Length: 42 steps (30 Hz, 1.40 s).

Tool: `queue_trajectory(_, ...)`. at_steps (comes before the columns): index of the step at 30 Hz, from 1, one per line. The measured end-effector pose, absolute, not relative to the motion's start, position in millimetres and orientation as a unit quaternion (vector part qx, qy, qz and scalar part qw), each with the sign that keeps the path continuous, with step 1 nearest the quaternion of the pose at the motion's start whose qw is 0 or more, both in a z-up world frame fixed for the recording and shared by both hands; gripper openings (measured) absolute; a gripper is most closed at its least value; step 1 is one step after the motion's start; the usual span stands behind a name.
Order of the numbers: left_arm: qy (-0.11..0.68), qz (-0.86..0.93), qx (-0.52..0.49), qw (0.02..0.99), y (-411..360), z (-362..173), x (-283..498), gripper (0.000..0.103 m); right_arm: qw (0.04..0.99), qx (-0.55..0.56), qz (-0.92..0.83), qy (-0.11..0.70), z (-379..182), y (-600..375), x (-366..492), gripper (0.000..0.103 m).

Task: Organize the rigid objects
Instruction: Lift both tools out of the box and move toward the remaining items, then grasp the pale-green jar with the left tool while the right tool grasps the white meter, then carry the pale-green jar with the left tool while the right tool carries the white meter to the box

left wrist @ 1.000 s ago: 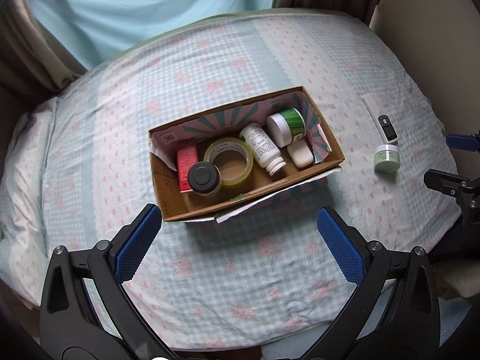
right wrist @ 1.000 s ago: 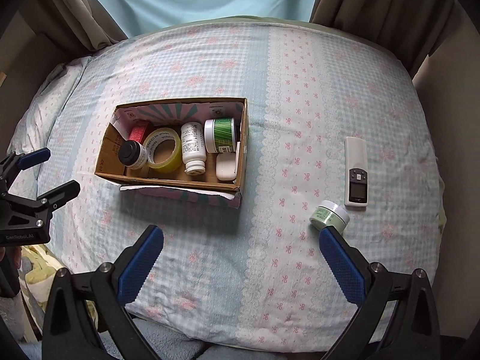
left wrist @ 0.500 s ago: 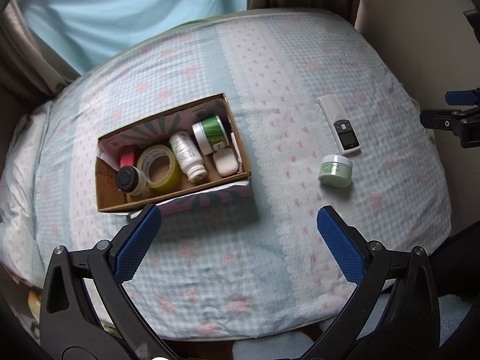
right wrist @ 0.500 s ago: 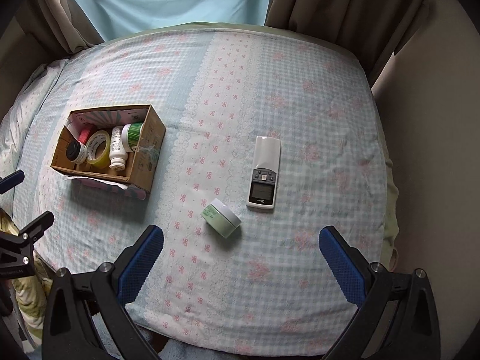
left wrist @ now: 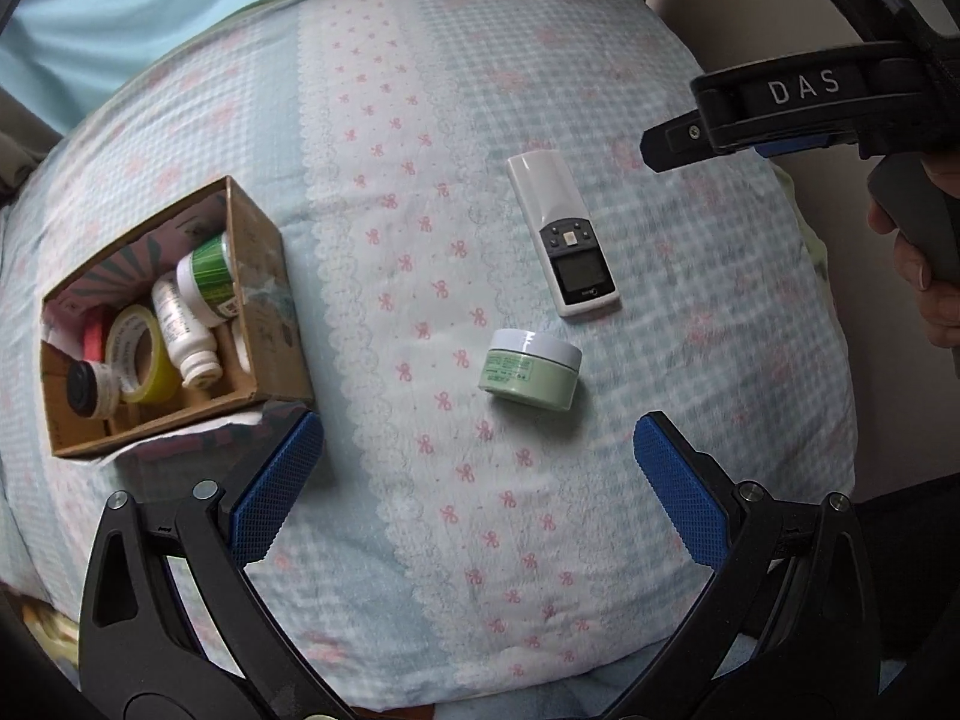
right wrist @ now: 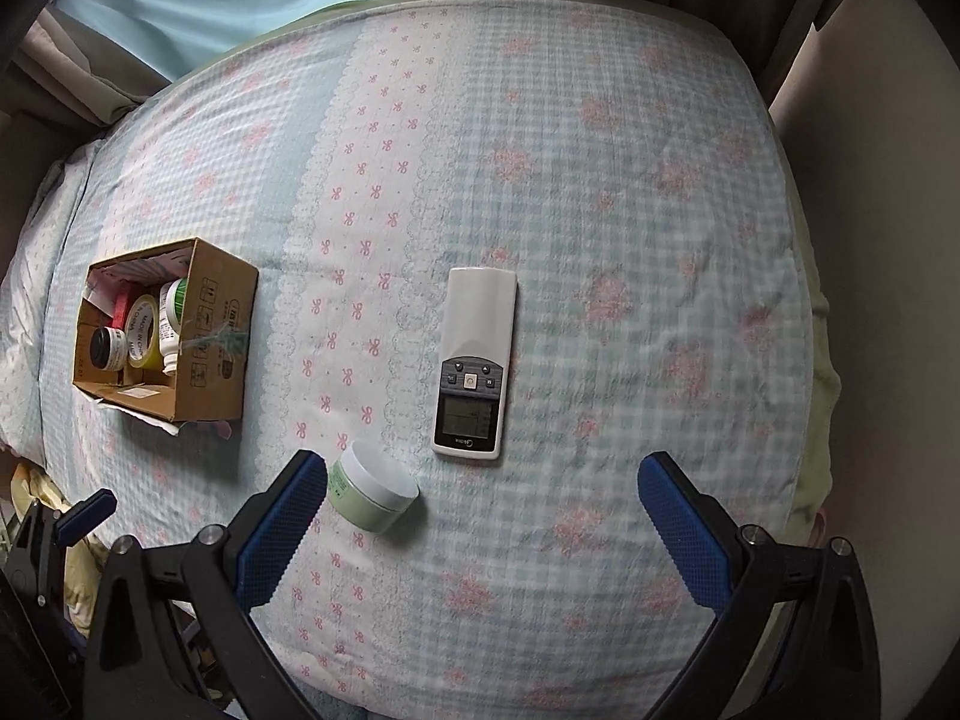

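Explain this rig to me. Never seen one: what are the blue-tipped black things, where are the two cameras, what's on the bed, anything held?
No robot arm: a person holds a two-finger gripper in each hand, with a fisheye camera on each looking along its fingers. The left view shows the left gripper open and empty; the right gripper appears at its upper right. The right view shows the right gripper open and empty. On the bed cover lie a white remote and a green jar, loose. The cardboard box already holds bottles and a tape roll.
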<state>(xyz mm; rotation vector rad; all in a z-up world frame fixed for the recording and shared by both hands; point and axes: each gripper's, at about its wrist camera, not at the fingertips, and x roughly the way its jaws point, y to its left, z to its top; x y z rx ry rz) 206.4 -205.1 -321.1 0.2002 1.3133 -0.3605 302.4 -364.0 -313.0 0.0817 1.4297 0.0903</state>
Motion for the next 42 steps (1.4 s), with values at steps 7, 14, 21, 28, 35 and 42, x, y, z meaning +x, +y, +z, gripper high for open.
queue_trajectory(7, 0.619, -0.21, 0.126, 0.747, -236, -390, 230, 0.103, 0.716, 0.071, 0.025, 0.694, -392, -362, 347, 0.103)
queue_trajectory(14, 0.624, -0.236, 0.161, 0.727, -259, -438, 243, 0.102, 0.696, 0.065, 0.019, 0.715, -445, -344, 375, 0.098)
queue_trajectory(21, 0.642, -0.247, 0.175, 0.704, -267, -472, 246, 0.095, 0.67, 0.058, 0.009, 0.74, -479, -330, 384, 0.08)
queue_trajectory(28, 0.657, -0.263, 0.158, 0.689, -272, -490, 250, 0.083, 0.665, 0.057, 0.0, 0.744, -489, -324, 383, 0.077)
queue_trajectory(35, 0.659, -0.267, 0.159, 0.685, -266, -497, 246, 0.067, 0.675, 0.037, -0.006, 0.737, -490, -320, 380, 0.053)
queue_trajectory(42, 0.665, -0.254, 0.128, 0.691, -251, -490, 251, 0.067, 0.679, 0.046, -0.001, 0.733, -487, -326, 380, 0.053)
